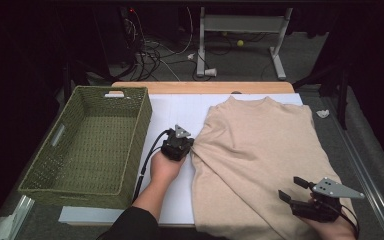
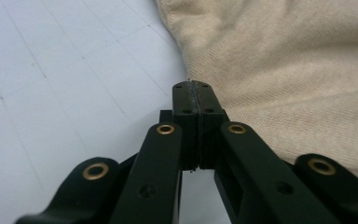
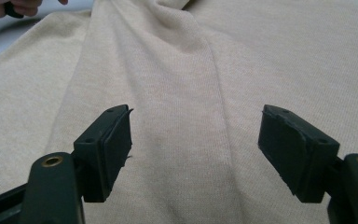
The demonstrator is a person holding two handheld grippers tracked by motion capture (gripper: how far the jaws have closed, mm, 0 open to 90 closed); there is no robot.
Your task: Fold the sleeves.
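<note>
A beige knit sweater (image 1: 260,150) lies flat on the white mat (image 1: 177,107), neck toward the far edge. My left gripper (image 1: 192,144) is at the sweater's left edge, shut on the fabric there; creases fan out from the pinch across the cloth. In the left gripper view the two pads meet at the gripper's tip (image 2: 193,91), right at the sweater (image 2: 284,60) edge. My right gripper (image 1: 292,188) hovers open over the sweater's lower right part. The right gripper view has that gripper (image 3: 196,144) with wide-apart jaws above the sweater (image 3: 177,70), nothing between them.
A green woven basket (image 1: 80,192) stands empty on the left of the table, close to the left hand. The wooden table edge (image 1: 205,87) runs along the back. Beyond it are cables and a metal table frame (image 1: 240,25) on the floor.
</note>
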